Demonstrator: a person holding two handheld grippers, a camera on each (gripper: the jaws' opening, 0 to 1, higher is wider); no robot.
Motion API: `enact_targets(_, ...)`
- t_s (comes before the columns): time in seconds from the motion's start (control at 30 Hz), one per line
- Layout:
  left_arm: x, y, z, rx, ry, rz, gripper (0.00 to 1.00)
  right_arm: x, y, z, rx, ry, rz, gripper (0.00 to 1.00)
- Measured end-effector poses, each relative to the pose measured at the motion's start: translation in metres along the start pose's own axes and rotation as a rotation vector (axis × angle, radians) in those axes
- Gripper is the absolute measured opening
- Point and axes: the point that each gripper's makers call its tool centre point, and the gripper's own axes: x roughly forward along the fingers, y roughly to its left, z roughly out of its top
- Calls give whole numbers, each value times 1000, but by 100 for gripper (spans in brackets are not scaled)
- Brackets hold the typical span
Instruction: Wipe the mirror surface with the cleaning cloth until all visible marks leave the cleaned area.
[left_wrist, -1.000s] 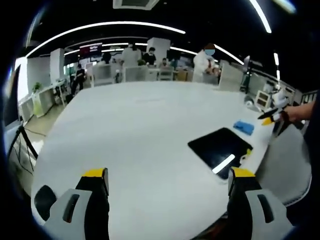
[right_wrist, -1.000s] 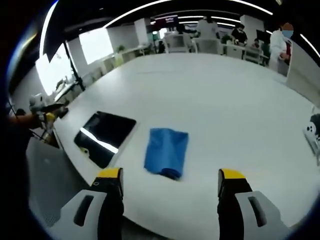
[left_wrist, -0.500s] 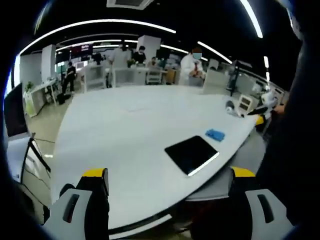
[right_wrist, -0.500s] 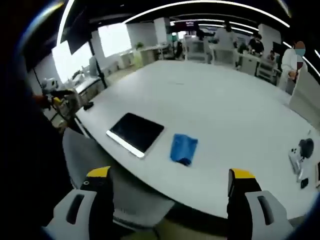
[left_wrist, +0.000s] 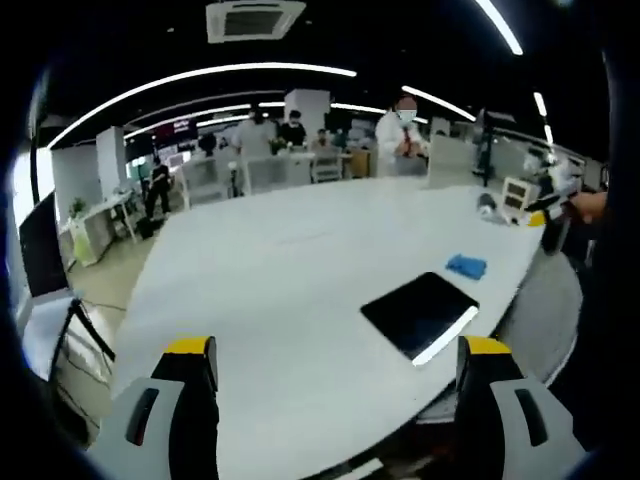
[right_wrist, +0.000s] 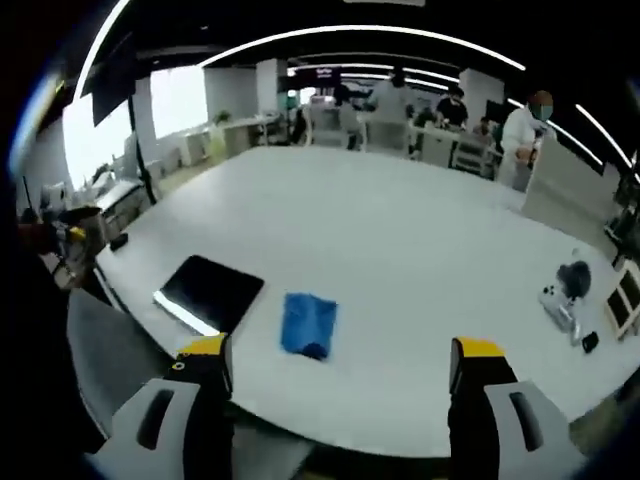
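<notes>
On the white table (right_wrist: 400, 250) — mirror (right_wrist: 210, 292) just beside blue cloth (right_wrist: 308, 322).

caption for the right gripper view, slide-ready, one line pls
Open right gripper hangs above the table edge, facing the folded blue cloth lying beside the dark mirror.

Bare tabletop (right_wrist: 420, 250) around mirror (right_wrist: 210, 291), cloth (right_wrist: 307, 322) seemingly just beside

One dark mirror (right_wrist: 208, 291) and one blue cleaning cloth (right_wrist: 308, 322) lie near the table's (right_wrist: 400, 230) front edge. Near its right edge sit a few small gadgets (right_wrist: 566, 290), too small to count exactly.
</notes>
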Motion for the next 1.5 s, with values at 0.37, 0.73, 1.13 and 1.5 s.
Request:
enact_targets(0.37, 28, -12, -17, 52, 87, -54, 100, 92, 31, -29, -157, 170, 89, 46)
enact_targets(0.73, 30, -5, -21, 25, 102, -43, 100, 136, 35, -83, -101, 323, 69, 16)
enact_targets(1.13, 37, -5, -26, 12, 104, -62, 100, 139, 28, -83, 59, 388, -3, 0)
enact_targets(1.5, 37, -1, -39, 39, 134, -72, 100, 136, 67, -32, 335, 341, 92, 0)
